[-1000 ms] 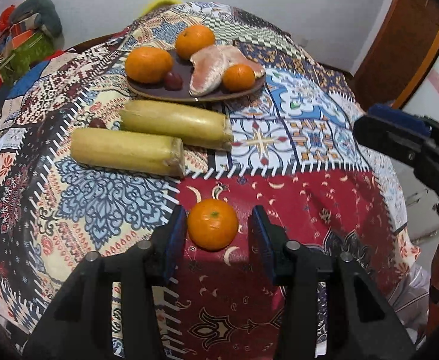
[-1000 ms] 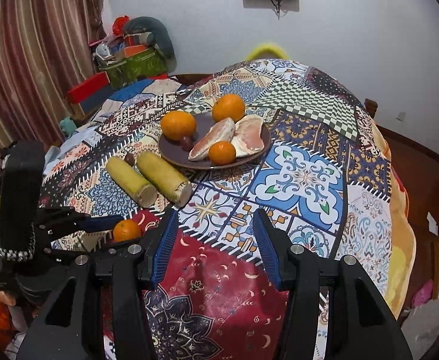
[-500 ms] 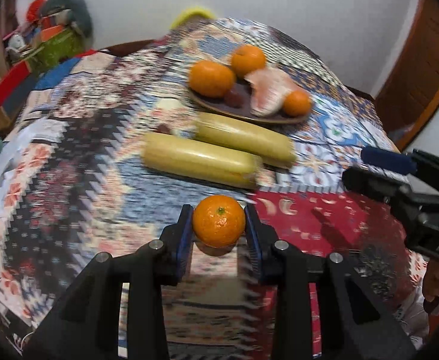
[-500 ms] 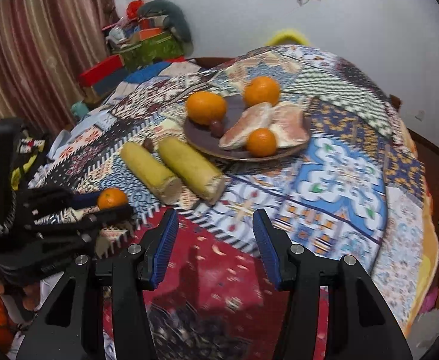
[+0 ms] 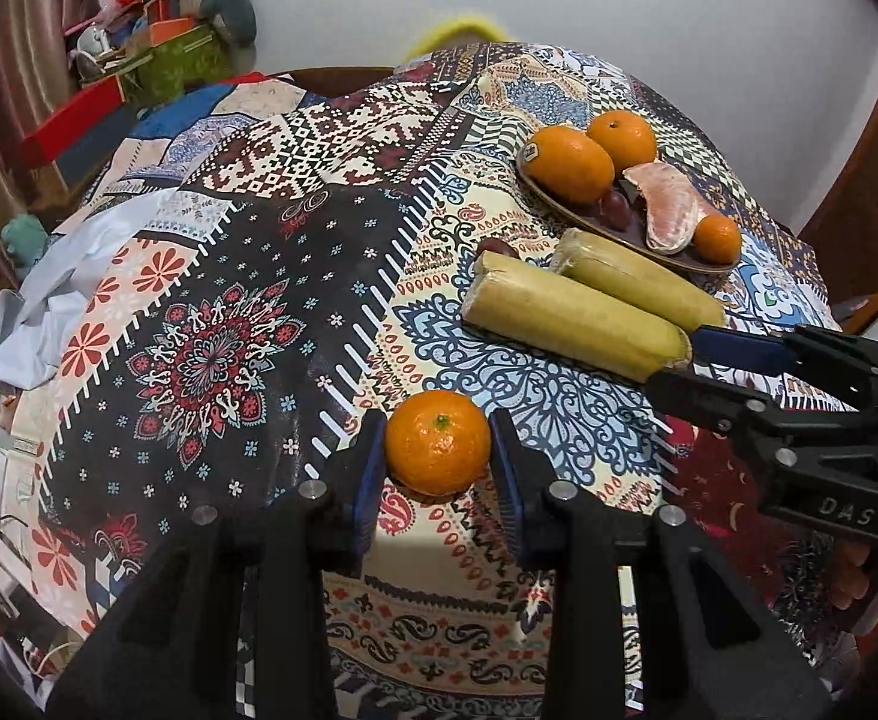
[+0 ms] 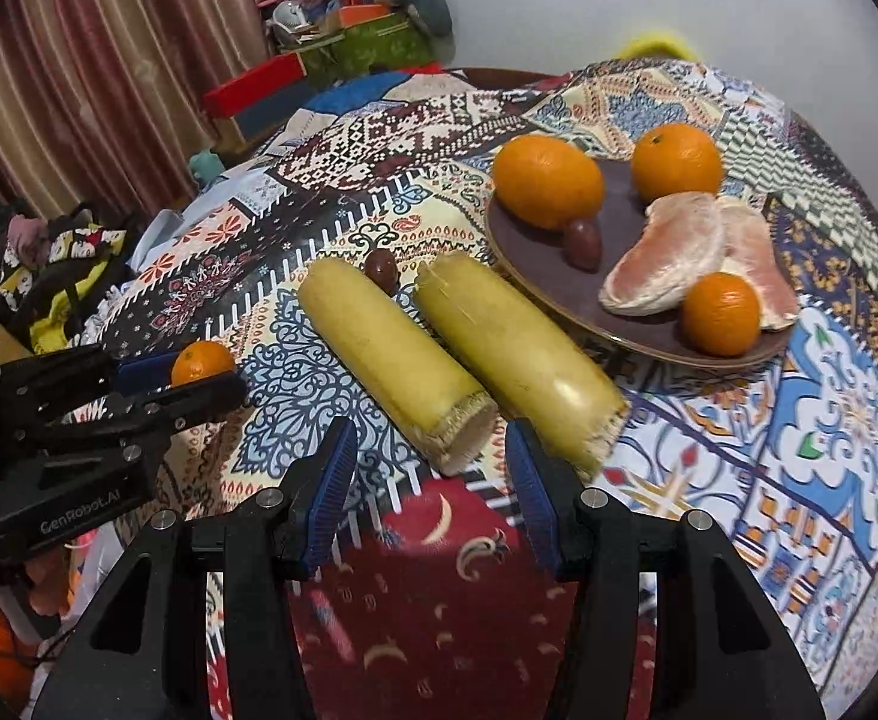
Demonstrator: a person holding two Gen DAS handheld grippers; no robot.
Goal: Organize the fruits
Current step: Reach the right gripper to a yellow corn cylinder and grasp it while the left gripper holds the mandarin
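Between the blue pads of the left gripper (image 5: pixel 438 468), clamped above the patchwork tablecloth (image 5: pixel 211 312), sits a small mandarin (image 5: pixel 438 443), while the right gripper (image 6: pixel 433 480) gapes empty just before 2 yellow sugarcane pieces (image 6: pixel 397 354), the brown fruit plate (image 6: pixel 559 294) beyond.

Left claw (image 5: pixel 437 450) at 6 o'clock, both blue pads pressed against a small tangerine (image 5: pixel 437 443), held clear above the patterned cloth (image 5: pixel 211 354) on the tabletop. Two yellow-green stalks (image 5: pixel 583 315) lie side by side at 2 o'clock, touching. Beyond them a dark plate (image 5: pixel 565 204) carries two oranges (image 5: pixel 571 163), grapes, a peeled pomelo wedge (image 5: pixel 670 213) and another tangerine. Right claw (image 5: pixel 679 363) enters from 3 o'clock, its tips just beside the near stalk's cut end, fingers slightly apart, nothing between them.
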